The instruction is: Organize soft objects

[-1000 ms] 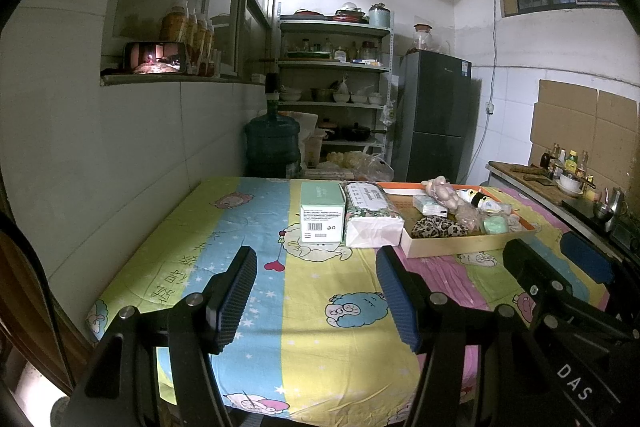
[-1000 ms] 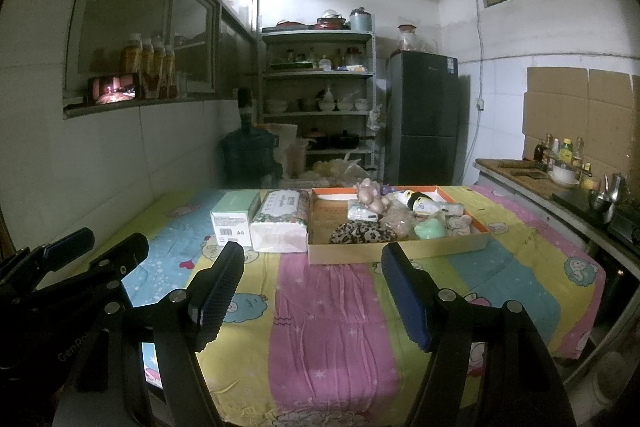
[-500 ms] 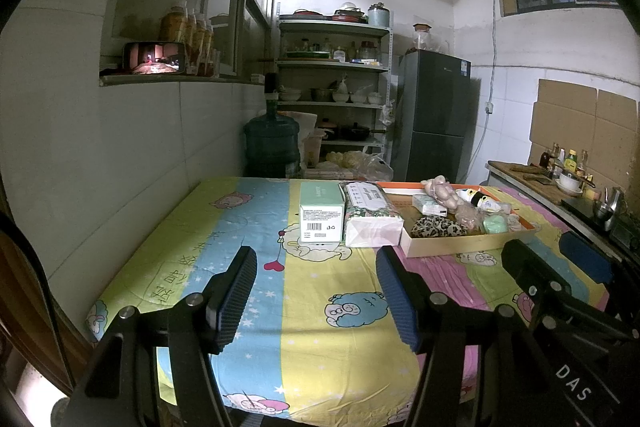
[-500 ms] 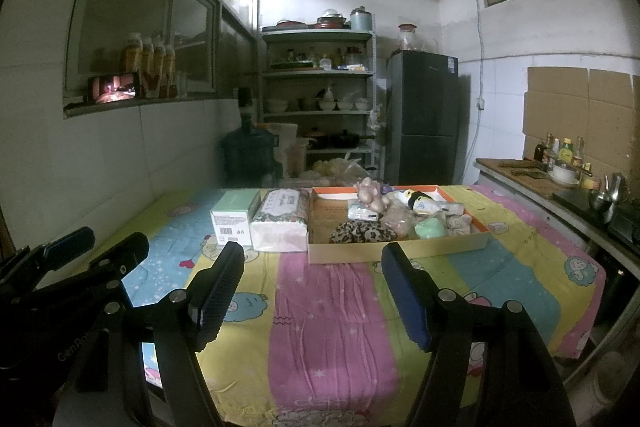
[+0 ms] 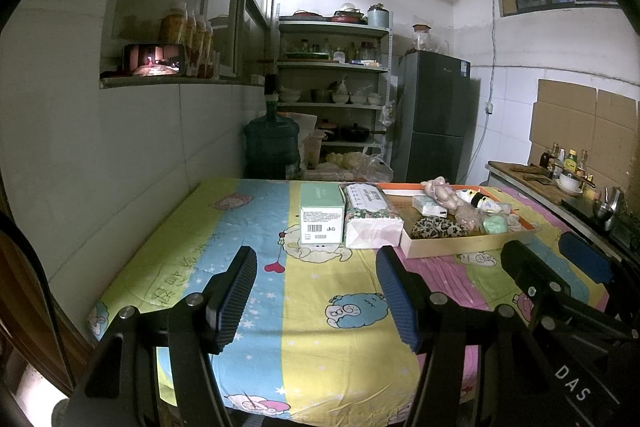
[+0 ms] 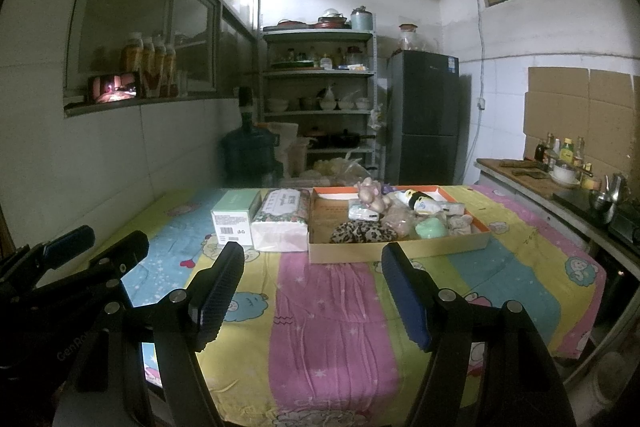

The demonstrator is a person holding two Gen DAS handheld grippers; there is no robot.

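Between the jaws of the left gripper [image 5: 316, 291] lay only bare tablecloth [image 5: 256, 227]; they stood wide apart and held nothing. The right gripper [image 6: 312, 293] was the same, jaws spread and empty, held low above the near edge of the counter [image 6: 520, 267], likely so that both cameras took in the whole spread.

Farther out, the soft things were gathered in a shallow cardboard tray [image 6: 400, 251] toward the back of the counter, well apart from both grippers. Inside it lay a leopard-print pouch [image 6: 362, 231] at the front, a green sponge [image 6: 430, 228] beside it, a small tissue packet [image 6: 362, 213], a pink plush toy [image 6: 372, 193] and a penguin toy [image 6: 418, 202]; the light was dim, so the paler lumps among them could not be named with confidence. Just left of the tray, touching its wall, sat a pack of tissues [image 6: 280, 223], and beside that a green box [image 6: 234, 219], both outside the tray.

That layout fitted two readings: a tray serving as the source, its contents waiting to be sorted out, or a tray already filled, with the tissues lined up alongside because they were too bulky to fit.
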